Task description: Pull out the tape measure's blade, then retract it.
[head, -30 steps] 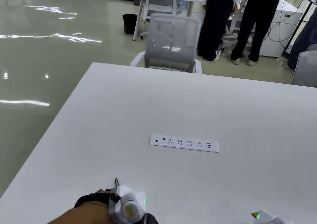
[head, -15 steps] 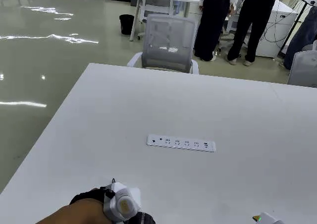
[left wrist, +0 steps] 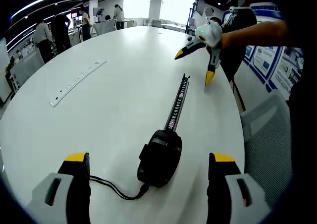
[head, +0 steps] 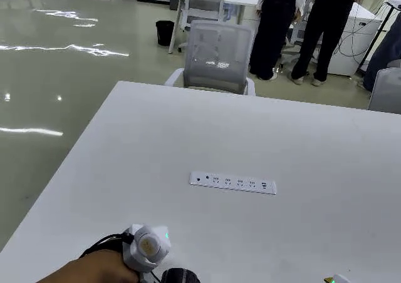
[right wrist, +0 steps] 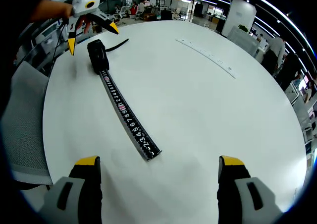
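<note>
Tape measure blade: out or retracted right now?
Out. The blade lies extended from the black case, flat on the table; left gripper and right gripper are open, not clamping it.

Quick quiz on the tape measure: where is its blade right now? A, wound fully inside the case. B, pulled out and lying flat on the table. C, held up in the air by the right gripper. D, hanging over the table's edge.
B: in the right gripper view the blade lies stretched flat on the white table, running out of the black case, and the open right gripper holds nothing.
</note>
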The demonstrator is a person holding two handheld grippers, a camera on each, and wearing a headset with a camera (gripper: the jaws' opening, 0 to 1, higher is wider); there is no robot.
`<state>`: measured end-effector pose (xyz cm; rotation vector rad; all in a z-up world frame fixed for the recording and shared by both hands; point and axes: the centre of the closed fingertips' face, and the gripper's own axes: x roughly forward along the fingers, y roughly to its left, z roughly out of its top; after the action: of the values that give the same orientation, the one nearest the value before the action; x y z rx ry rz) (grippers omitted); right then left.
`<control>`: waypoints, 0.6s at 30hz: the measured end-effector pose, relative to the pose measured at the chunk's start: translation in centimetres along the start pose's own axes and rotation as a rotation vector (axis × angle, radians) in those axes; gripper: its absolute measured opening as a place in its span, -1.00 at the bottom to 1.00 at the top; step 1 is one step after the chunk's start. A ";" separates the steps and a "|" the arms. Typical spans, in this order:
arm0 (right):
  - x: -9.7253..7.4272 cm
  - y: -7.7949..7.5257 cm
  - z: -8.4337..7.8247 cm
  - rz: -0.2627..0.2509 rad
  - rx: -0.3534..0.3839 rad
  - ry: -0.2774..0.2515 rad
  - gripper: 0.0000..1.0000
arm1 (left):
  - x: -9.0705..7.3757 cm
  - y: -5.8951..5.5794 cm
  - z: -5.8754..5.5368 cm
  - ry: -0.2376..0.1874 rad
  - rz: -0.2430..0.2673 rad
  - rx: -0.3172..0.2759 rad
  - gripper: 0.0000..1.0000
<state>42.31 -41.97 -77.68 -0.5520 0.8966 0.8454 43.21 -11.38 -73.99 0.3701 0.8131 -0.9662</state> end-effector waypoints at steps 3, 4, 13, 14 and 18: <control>-0.6 -0.1 0.9 -0.020 0.037 -0.044 1.00 | -0.7 0.9 0.6 -0.050 0.048 -0.026 0.98; -0.8 -0.2 1.1 -0.024 0.051 -0.056 1.00 | -1.0 1.1 0.8 -0.073 0.058 -0.036 0.98; -2.3 -0.9 -0.3 -0.083 0.226 -0.148 1.00 | -4.1 2.1 -3.0 -0.119 0.141 -0.135 0.98; -2.5 -0.7 -0.4 -0.086 0.233 -0.153 1.00 | -4.5 2.2 -3.4 -0.120 0.155 -0.142 0.98; -3.5 -0.1 -1.3 -0.136 0.261 -0.186 1.00 | -6.8 2.9 -4.2 -0.210 0.229 -0.243 0.98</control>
<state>40.63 -44.37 -75.40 -0.2976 0.7751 0.6324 41.62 -3.27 -71.80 0.1437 0.6708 -0.6704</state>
